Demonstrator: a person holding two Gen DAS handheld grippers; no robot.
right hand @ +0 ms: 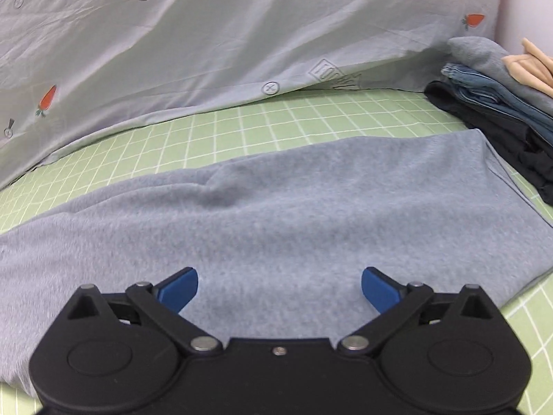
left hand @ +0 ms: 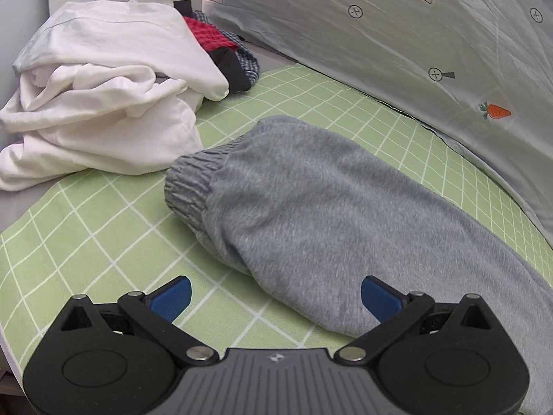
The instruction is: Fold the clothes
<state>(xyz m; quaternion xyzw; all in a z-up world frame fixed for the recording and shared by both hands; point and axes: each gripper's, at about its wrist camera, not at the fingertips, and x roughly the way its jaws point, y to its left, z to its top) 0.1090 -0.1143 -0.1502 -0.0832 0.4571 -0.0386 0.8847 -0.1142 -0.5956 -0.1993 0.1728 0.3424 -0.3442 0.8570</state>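
Observation:
Grey sweatpants lie flat on the green checked sheet, with an elastic cuff pointing left. My left gripper is open and empty, just short of the leg near the cuff end. In the right wrist view the same grey sweatpants spread across the sheet. My right gripper is open and empty, hovering low over the wider part of the fabric.
A crumpled white garment and red, black and checked clothes lie at the far left. A stack of folded clothes stands at the right. A pale grey printed quilt runs along the far side.

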